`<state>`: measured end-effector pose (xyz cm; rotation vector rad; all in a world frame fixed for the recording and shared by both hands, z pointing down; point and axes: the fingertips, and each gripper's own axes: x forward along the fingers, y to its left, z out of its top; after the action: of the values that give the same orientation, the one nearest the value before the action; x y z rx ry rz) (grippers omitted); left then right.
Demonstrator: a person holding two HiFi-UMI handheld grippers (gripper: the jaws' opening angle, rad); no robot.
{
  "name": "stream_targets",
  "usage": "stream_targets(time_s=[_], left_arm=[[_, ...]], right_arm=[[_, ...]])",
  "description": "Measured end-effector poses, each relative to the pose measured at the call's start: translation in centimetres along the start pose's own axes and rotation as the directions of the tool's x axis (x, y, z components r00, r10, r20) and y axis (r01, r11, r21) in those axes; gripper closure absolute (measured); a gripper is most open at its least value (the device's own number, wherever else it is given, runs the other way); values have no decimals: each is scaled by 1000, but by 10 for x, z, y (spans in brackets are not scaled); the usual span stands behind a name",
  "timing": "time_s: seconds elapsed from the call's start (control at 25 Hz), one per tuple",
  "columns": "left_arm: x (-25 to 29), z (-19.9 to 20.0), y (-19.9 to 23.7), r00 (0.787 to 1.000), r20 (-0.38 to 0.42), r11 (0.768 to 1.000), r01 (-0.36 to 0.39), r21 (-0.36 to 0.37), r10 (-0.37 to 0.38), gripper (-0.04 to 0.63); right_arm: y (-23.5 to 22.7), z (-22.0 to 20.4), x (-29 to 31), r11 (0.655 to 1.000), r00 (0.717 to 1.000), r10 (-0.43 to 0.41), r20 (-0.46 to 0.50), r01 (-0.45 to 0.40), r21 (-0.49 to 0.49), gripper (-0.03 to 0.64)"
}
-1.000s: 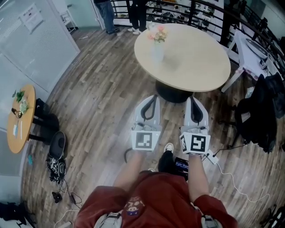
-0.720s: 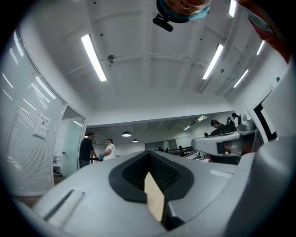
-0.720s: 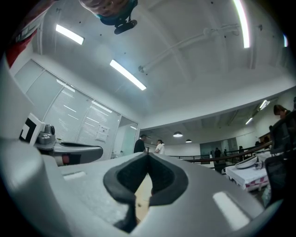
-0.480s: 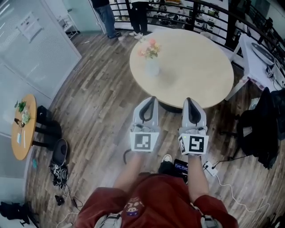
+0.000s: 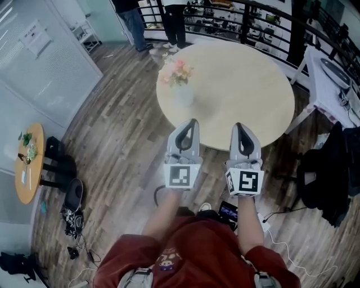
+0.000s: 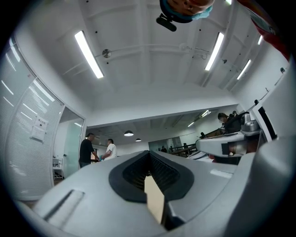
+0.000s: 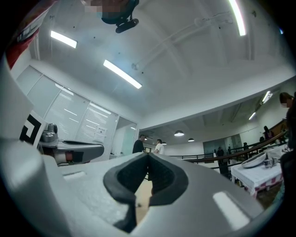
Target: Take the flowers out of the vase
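A pale vase (image 5: 183,95) with pink flowers (image 5: 175,72) stands upright on the left part of a round beige table (image 5: 247,84). My left gripper (image 5: 192,122) and right gripper (image 5: 237,126) are held side by side, tips over the table's near edge, short of the vase. The vase is ahead and slightly left of the left gripper. Both are shut with nothing between the jaws. In the left gripper view the left gripper (image 6: 149,153) has its dark pads pressed together, and the right gripper (image 7: 148,156) looks the same in its own view. Neither of those views shows the vase.
Two people (image 5: 152,14) stand beyond the table by a dark railing (image 5: 270,17). A white table (image 5: 332,76) and a black bag (image 5: 329,169) are at the right. A small wooden side table (image 5: 27,163) and bags (image 5: 72,197) sit at the left; cables (image 5: 281,236) lie on the floor.
The table and vase have drawn closer. Both grippers moved forward together, from above the floor to the table's near edge, staying shut.
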<state>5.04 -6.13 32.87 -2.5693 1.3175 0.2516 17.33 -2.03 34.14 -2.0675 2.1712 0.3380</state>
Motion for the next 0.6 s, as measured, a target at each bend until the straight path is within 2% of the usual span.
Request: stream_targets(time_s=[0.12, 0.6], left_arm=[[12, -7, 3, 1000, -10, 1000, -3, 21, 3, 588], [63, -38, 26, 1000, -5, 1000, 1, 6, -1, 588]], right_arm=[[-10, -8, 8, 1000, 1000, -4, -5, 4, 11, 617], [-18, -36, 68, 1000, 1000, 2, -16, -3, -6, 615]])
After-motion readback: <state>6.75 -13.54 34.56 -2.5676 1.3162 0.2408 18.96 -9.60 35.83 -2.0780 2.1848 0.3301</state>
